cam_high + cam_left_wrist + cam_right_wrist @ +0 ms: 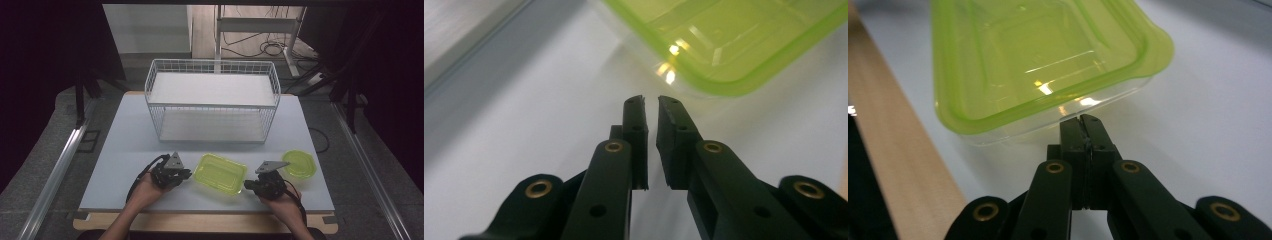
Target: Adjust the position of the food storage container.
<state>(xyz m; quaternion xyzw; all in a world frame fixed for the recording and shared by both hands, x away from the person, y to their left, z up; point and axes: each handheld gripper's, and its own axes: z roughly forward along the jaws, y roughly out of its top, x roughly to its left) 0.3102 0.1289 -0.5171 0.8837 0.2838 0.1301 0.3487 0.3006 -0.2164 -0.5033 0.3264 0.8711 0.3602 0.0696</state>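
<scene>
Both claws, left (187,173) and right (246,185), pinched closed and empty, flank the green container (219,173).

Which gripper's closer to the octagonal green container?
Right. The right gripper sits just left of the octagonal container; the left gripper is beyond the rectangular container.

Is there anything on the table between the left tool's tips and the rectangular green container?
No. In the left gripper view, bare white table separates the left tool from the rectangular green container; the high view agrees.
</scene>
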